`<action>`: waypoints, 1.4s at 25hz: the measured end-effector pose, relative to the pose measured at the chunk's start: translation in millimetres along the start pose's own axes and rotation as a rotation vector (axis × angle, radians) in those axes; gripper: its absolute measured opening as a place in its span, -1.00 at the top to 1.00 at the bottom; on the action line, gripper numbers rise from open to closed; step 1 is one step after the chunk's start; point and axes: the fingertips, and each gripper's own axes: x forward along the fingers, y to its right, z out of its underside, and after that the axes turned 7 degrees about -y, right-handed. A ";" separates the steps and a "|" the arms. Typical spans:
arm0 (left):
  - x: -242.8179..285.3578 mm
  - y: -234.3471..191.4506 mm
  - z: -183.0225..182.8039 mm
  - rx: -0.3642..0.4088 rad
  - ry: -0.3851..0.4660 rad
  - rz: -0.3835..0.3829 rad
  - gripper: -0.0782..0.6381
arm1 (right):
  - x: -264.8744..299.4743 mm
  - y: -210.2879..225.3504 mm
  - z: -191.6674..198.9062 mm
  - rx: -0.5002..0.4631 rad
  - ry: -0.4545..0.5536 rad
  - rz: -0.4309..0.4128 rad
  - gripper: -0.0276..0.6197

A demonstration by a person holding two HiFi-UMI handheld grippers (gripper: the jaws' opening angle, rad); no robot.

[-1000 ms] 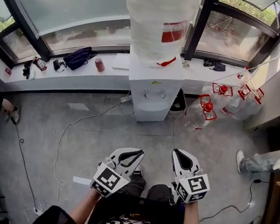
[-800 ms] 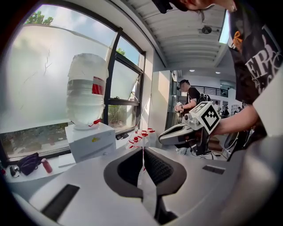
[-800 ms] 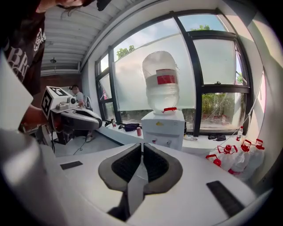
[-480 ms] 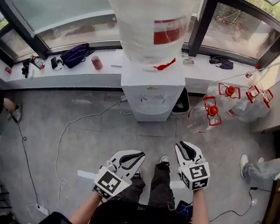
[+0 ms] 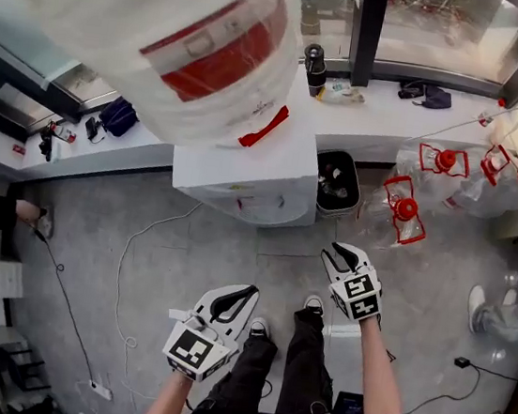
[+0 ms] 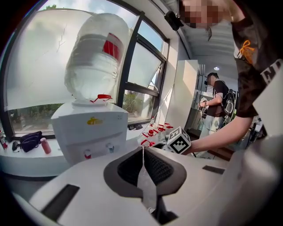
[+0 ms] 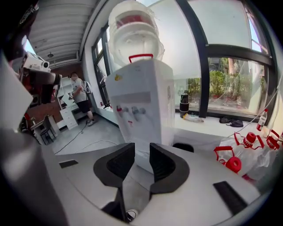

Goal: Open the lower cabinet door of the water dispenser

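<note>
Water dispenser (image 5: 243, 185): white, standing on the floor against the window ledge, its lower front facing me and untouched. Water bottle (image 5: 168, 38): large, upended on top of it. Spare jugs (image 5: 408, 210): red-capped, on the floor to its right. My left claw (image 5: 249, 293): jaws pressed together, empty. My right claw (image 5: 340, 252): jaws partly apart, just been opening, nothing between them.
</note>
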 end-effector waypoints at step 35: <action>228.6 -52.0 158.5 0.095 -0.271 0.055 0.73 | 310.7 103.7 117.3 -0.384 -0.262 -0.079 0.17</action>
